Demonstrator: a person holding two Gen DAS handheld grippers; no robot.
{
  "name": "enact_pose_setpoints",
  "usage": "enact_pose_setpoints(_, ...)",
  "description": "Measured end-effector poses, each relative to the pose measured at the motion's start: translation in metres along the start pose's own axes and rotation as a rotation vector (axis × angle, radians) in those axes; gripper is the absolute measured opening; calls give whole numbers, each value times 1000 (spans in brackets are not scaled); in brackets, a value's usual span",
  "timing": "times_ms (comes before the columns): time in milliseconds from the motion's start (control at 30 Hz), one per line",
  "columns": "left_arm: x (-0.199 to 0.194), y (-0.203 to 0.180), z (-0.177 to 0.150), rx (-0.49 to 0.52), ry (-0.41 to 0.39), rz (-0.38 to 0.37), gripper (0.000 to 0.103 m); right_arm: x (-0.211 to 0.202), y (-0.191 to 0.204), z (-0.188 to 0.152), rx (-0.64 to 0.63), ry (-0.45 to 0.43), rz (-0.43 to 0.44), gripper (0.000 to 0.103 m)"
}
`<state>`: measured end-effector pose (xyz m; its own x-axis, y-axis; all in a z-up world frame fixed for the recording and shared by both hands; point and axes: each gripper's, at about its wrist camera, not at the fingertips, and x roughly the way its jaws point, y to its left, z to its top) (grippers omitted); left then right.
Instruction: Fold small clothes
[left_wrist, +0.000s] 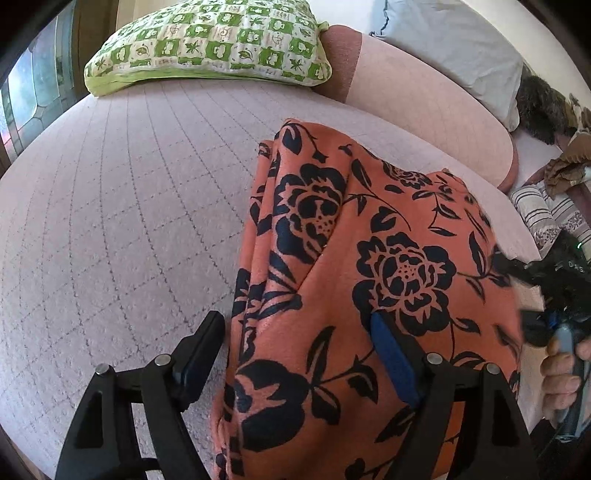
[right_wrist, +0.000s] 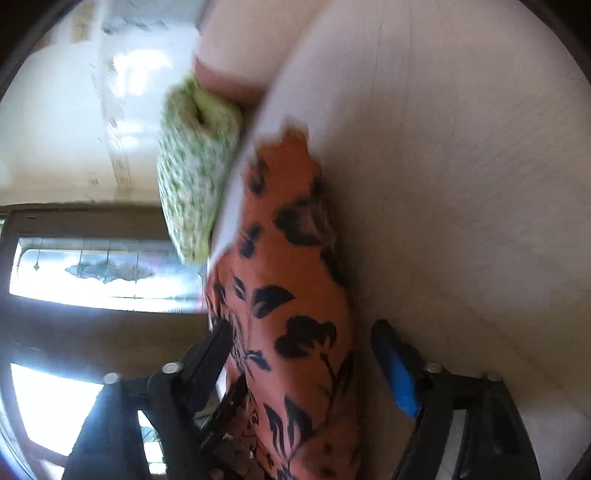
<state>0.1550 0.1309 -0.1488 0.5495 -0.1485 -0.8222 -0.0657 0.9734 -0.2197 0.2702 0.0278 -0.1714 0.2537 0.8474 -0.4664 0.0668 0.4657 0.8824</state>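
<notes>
The step in hand looks like gathering or turning over a fold of the orange floral garment (left_wrist: 369, 258), which lies bunched on the quilted pink bed cover (left_wrist: 129, 221) and fills the lower right of the left wrist view.

The left gripper (left_wrist: 299, 354) stands wide apart, straddling the near part of the cloth: the blue pad (left_wrist: 391, 362) rests on or against the fabric while the black finger (left_wrist: 199, 354) sits just beside its left edge, so nothing is pinched.

The right gripper (right_wrist: 303, 365), seen rolled on its side and blurred, is also spread, with a ridge of the garment running between its fingers. Whether it presses the cloth cannot be told.

Next, one gripper probably has to close on an edge and carry it across. A green patterned pillow (left_wrist: 210, 40) lies at the upper left.
</notes>
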Motion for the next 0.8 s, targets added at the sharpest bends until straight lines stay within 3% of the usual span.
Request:
enact_pose_setpoints(67, -3, -8, -4, -3, -3, -6, 82, -4, 23, -5, -117, -44, -45, 29)
enact_pose_setpoints(133, -3, -8, -6, 5, -2, -9, 83, 8, -6, -4, -41, -26, -151, 29)
enact_pose_setpoints(233, -5, -5, -8, 9, -7, 1, 83, -3, -12, -3, -5, -21, -42, 35)
enact_pose_setpoints(267, -5, -5, -8, 1, -5, -4, 83, -6, -7, -3, -11, -20, -33, 44)
enact_pose_setpoints(300, -4, -4, -8, -5, -3, -9, 83, -11, 0, -1, -31, -21, -27, 68)
enact_pose_setpoints(367, -6, -4, -9, -1, -4, -6, 83, -25, 6, 2, -71, -90, -16, 82)
enact_pose_setpoints(400, -6, -4, -9, 1, -5, -6, 83, -28, 4, 11, -57, -133, -5, 82)
enact_pose_setpoints(467, -6, -5, -10, -2, -3, -10, 83, -16, -10, 24, 18, -116, 8, 81)
enact_pose_setpoints(500, -7, -5, -10, -2, -2, -12, 83, -5, -18, 32, 46, -82, 3, 59)
enact_pose_setpoints(533, -8, -4, -10, -3, -2, -11, 83, 5, -19, 32, 41, -59, -24, 30)
enact_pose_setpoints(567, -8, -3, -10, -5, -2, -12, 83, 5, -7, 24, -21, -80, -73, 25)
enact_pose_setpoints(633, -7, -4, -9, -5, -4, -18, 83, 8, 6, 13, -135, -119, -165, 24)
enact_pose_setpoints(667, -6, -5, -9, -3, -3, -20, 84, 14, -10, 18, -73, -114, -198, 25)
enact_pose_setpoints(700, -6, -5, -9, -1, -4, -17, 84, 15, -29, 19, 2, -116, -138, 28)
enact_pose_setpoints(733, -6, -4, -10, -4, -6, -17, 84, 4, -33, 19, -4, -121, -105, 29)
enact_pose_setpoints(767, -7, -2, -10, -16, -7, -25, 84, -3, -29, 16, -25, -128, -87, 35)
enact_pose_setpoints(800, -7, -1, -10, -23, -7, -32, 84, -5, -25, 12, -35, -126, -92, 59)
